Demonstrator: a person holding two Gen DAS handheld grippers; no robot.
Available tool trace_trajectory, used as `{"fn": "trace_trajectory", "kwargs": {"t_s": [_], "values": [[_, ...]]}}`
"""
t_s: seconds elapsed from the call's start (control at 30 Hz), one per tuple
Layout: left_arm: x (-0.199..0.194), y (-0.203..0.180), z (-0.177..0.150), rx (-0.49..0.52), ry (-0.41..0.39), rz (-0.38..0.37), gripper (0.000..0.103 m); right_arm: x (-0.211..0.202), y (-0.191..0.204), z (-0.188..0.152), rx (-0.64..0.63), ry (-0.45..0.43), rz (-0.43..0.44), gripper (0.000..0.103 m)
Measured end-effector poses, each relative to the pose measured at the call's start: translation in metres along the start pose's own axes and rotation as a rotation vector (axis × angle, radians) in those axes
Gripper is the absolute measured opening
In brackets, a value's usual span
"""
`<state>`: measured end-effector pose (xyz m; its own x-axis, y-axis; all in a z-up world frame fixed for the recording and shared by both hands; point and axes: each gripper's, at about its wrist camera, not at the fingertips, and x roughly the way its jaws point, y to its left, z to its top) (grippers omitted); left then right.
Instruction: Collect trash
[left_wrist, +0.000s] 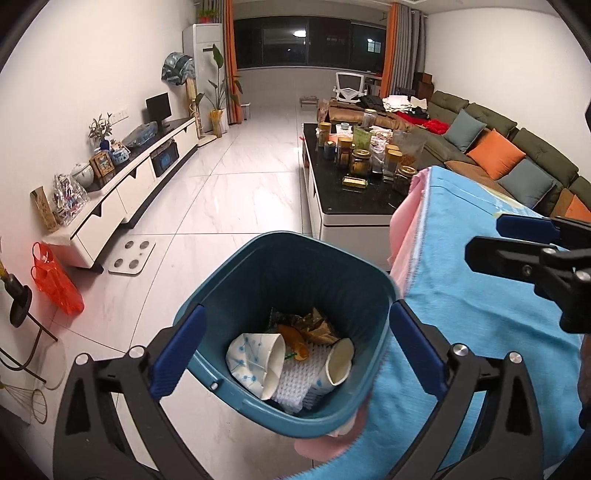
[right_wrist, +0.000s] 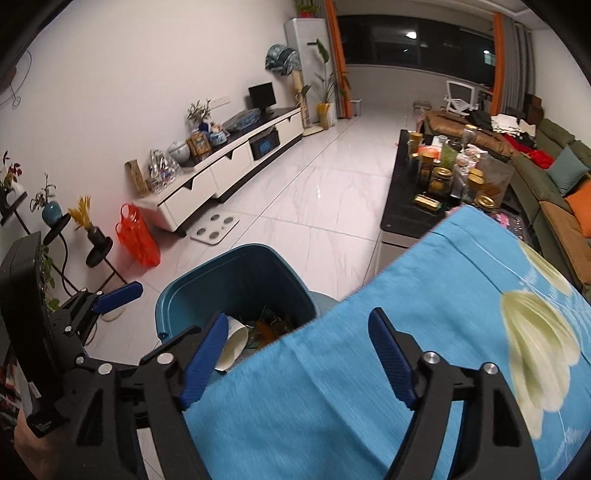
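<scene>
A large table draped in a sky-blue cloth printed with a pale flower (right_wrist: 461, 332) is seen at the right, its pink under-layer (left_wrist: 404, 229) hanging over the near edge; the drape is judged to be a plain work surface, bare where it shows. Pressed against that edge on the white marble-look tiled floor (left_wrist: 236, 192) is a teal plastic waste bin with a rounded square mouth (left_wrist: 258, 254), probably parked there so that rubbish can be dropped straight from the tabletop. At its bottom are noted two white paper cups (left_wrist: 338, 360), white foam netting (left_wrist: 295, 384) and brown scraps (left_wrist: 314, 328), so the collecting is judged largely done. The left gripper (left_wrist: 295, 352) is held directly above the bin mouth, jaws spread wide and empty, as after a drop. The right gripper (right_wrist: 299, 356) hangs over the cloth edge, likewise parted, nothing between its pads. Open floor is left on the bin's left; its right rim is overhung by the cloth, so approach is judged freest from above or from the left.
</scene>
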<state>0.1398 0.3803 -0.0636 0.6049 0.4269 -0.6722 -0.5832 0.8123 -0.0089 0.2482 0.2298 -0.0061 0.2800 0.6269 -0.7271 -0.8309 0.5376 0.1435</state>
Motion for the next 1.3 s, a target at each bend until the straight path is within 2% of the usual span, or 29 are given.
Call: {"fn": "trace_trajectory", "kwargs": {"t_s": [0.43, 0.83, 1.3], "values": [[-0.066, -0.059, -0.008, 0.046, -0.059, -0.055, 0.097, -0.081, -0.044, -0.056, 0.086, -0.143, -0.096, 0.096], [-0.119, -0.127, -0.012, 0.127, -0.119, -0.155, 0.097, -0.154, -0.077, -0.110, 0.152, -0.250, -0.251, 0.096], [-0.147, -0.176, -0.029, 0.200, -0.147, -0.293, 0.097, -0.219, -0.107, -0.174, 0.261, -0.340, -0.448, 0.096]]}}
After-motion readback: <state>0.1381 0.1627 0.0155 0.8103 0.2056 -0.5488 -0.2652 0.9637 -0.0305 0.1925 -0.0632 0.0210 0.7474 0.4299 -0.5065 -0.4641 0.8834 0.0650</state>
